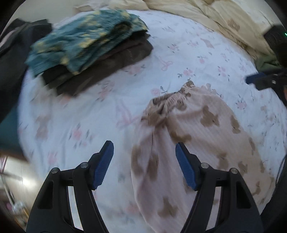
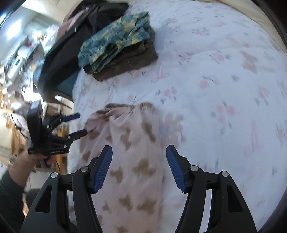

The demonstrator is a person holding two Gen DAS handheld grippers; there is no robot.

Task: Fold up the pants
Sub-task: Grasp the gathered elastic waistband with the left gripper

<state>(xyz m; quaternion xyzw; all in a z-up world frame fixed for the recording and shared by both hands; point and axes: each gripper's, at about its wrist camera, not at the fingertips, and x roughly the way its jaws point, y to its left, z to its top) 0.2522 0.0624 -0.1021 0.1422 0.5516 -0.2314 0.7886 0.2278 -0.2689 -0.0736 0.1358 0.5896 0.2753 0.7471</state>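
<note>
Left wrist view: black garment (image 1: pixel 12 59) lying at far left; next to it a folded stack, teal-and-yellow patterned cloth (image 1: pixel 84 41) sitting on top of dark brown folded clothes (image 1: pixel 107 66). Left gripper (image 1: pixel 144 152) hanging over the floral bedsheet (image 1: pixel 188 46), fingers spread wide, grasping nothing. Pink pants with brown patches (image 1: pixel 197 136) lying on the sheet right of centre, right fingertip (image 1: pixel 181 152) overlapping the fabric in view; contact cannot be judged. This view alone is showing the beige comforter (image 1: pixel 206 14) at top right and the right gripper's blue tip at the right edge.

Right wrist view: only here the cluttered room (image 2: pixel 19 53) and the person's left hand (image 2: pixel 38 158) holding the left gripper, jaws apart, just beside the pants' left edge. Right gripper (image 2: pixel 139 152) hovering over the pants, fingers released, empty.

Pants: elastic waistband (image 1: pixel 172 96) pointing away from both cameras toward the stack; long axis is running from waistband down toward the viewer, legs leaving the frame at bottom. Motion blur throughout
</note>
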